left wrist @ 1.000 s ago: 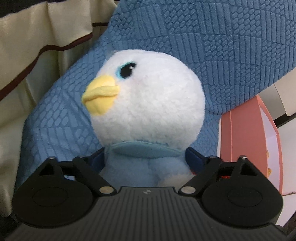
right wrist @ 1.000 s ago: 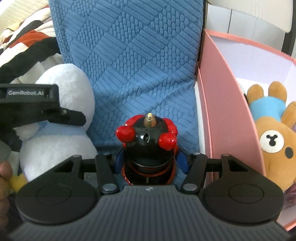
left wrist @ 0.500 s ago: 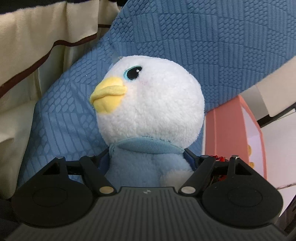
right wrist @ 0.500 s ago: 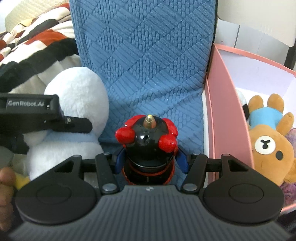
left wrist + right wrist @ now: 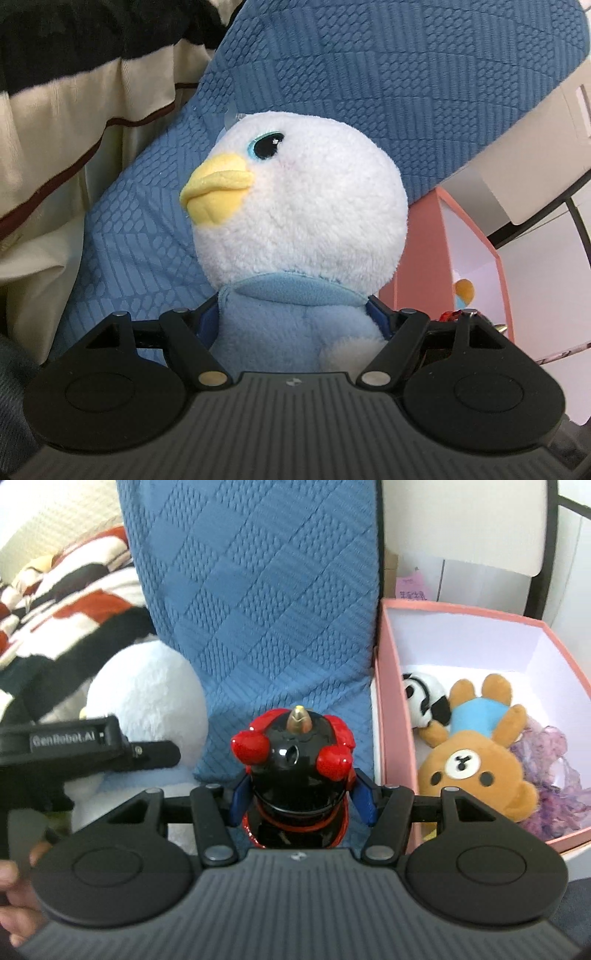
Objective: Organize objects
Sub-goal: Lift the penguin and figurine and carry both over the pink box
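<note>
Blue cushion lower behind both toys

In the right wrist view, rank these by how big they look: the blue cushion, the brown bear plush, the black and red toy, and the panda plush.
1. Blue cushion, by far the largest.
2 and 3. Brown bear plush and black and red toy look alike in size; the toy sits much nearer the camera, so I won't rank them.
4. Panda plush, smallest, partly hidden.

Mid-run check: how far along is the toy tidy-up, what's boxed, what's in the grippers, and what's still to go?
Boxed: a brown bear plush, a panda plush and purple fabric lie in the pink box. In hand: left gripper grips the white bird plush; right gripper grips the black-and-red toy. Both still need boxing.
</note>
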Demonstrator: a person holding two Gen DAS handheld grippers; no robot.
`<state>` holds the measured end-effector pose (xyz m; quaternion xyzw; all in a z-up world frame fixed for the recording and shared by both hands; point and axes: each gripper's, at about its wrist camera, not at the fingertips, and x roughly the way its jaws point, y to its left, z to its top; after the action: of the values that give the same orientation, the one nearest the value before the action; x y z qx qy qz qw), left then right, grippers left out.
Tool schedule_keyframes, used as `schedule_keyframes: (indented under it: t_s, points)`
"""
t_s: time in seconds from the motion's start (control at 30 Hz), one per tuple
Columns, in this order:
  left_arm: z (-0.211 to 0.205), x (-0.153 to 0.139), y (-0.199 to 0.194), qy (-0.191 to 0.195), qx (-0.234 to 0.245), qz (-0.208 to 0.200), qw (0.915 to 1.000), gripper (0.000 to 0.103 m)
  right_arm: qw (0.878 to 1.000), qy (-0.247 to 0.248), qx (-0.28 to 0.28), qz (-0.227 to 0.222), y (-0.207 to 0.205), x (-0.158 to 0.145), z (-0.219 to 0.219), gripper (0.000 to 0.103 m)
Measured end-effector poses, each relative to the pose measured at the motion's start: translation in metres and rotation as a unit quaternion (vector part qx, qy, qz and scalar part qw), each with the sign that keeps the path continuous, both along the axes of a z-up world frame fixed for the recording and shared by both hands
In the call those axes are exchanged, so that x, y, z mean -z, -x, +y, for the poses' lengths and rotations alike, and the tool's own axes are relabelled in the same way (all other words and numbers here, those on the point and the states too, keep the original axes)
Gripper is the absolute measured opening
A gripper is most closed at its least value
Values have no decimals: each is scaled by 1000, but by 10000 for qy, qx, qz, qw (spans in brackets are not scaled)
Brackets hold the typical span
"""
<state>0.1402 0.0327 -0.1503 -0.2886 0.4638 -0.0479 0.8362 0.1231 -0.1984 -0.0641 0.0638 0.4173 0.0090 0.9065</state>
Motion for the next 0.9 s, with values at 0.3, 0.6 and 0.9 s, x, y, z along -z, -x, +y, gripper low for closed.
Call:
schedule_keyframes:
  t_s: [0.3, 0.6, 0.9]
  points:
    - [-27, -46, 5, 41, 211, -164, 9996, 80, 9995, -89, -65, -284, 11, -57, -18, 60]
    - [-63, -87, 0, 110, 421, -439, 9981, 80, 9983, -192, -113, -543, 16, -97, -48, 60]
    - [-117, -133, -15, -4, 715, -767, 9945, 80, 9970, -181, 217, -716, 20, -123, -96, 60]
